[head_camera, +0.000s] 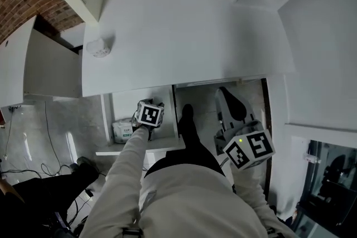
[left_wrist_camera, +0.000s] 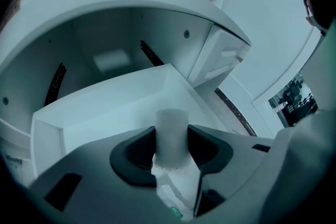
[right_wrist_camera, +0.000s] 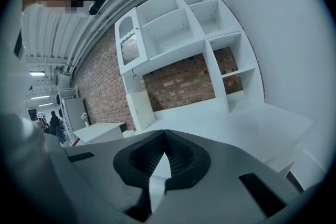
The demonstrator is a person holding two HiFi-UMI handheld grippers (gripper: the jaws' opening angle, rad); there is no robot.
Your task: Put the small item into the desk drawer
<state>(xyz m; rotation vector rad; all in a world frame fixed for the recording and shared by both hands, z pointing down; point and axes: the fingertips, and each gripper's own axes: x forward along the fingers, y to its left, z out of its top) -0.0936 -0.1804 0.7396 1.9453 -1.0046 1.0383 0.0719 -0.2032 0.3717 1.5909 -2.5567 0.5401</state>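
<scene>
small item (left_wrist_camera: 171,131) in left claw (left_wrist_camera: 172,150)

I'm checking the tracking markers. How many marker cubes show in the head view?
2. One cube sits on the left gripper, which holds the small item above the open drawer; the other on the right gripper, lower right.

Wears pale long sleeves (head_camera: 120,175), dark trousers (head_camera: 189,159), dark shoe (head_camera: 186,113). Bears black-and-white square markers on left cube (head_camera: 149,114) and right cube (head_camera: 249,149), green light on the latter.

Small white capped bottle (left_wrist_camera: 172,134), upright, clamped between jaws, over pulled-open white drawer (left_wrist_camera: 105,107)
</scene>
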